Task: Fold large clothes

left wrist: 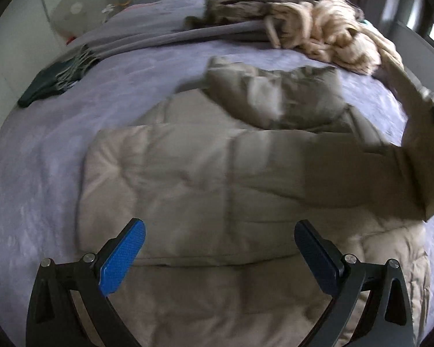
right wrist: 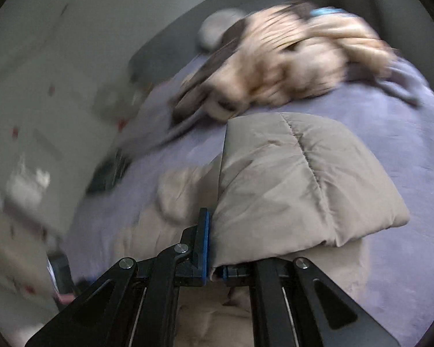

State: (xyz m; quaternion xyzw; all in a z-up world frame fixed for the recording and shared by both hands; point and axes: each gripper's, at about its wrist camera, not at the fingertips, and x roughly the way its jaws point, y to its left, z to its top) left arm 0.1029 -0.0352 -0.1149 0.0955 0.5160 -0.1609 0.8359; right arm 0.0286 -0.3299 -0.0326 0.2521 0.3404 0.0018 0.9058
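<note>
A beige quilted puffer jacket (left wrist: 205, 179) lies spread on a purple bed (left wrist: 43, 150). My left gripper (left wrist: 220, 248) is open and empty, hovering just above the jacket's lower body. One sleeve (left wrist: 413, 156) is lifted up at the right edge of the left wrist view. My right gripper (right wrist: 214, 248) is shut on that jacket sleeve (right wrist: 298, 179), which bulges over the fingers; its right finger is hidden under the fabric. The right wrist view is motion-blurred.
A cream and brown pile of clothes (left wrist: 318, 26) lies at the far side of the bed, also in the right wrist view (right wrist: 289, 57). A grey fringed scarf (left wrist: 165, 37) and a dark folded item (left wrist: 43, 84) lie at the far left. A white wall (right wrist: 29, 115) stands left.
</note>
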